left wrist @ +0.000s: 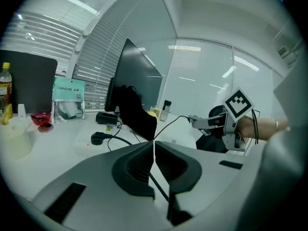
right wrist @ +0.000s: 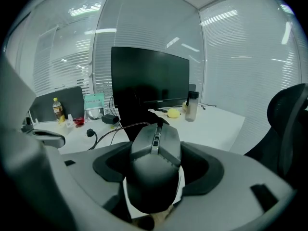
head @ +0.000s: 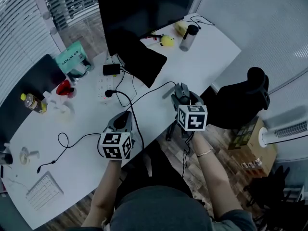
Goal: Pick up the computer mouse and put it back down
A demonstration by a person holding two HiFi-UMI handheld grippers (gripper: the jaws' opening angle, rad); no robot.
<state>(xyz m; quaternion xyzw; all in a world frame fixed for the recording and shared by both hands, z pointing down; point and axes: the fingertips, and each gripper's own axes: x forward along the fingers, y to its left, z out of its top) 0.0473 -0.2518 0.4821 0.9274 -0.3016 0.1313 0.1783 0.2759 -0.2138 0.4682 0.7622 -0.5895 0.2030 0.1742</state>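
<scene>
My right gripper [right wrist: 156, 154] had its fingers [right wrist: 111, 166] pinching the mouse [right wrist: 155, 146] from both sides. The mouse sat snug between them, nose pointing at the big black screen [head: 144, 8]. It was over the white surface [head: 86, 162], close to the near edge. I could not tell if it touched the surface or hung just above it.

My left gripper [left wrist: 154, 150] had its fingers pressed together with nothing in them. It waited over the surface, off to the side.

I think the job then was to set the mouse back down. To do that well, I would keep it flat and go down slowly. I would pick a bare spot a bit away from the edge so it could not fall off. Its cord [head: 154, 88] ran toward the screen, so I would not tug it. I would spread the fingers only when the mouse lay on the surface.

A green packet [head: 72, 59] had white letters that looked like "SAM" at the start. The rest was too small. The bottle [head: 32, 102] label was too blurry to read.
</scene>
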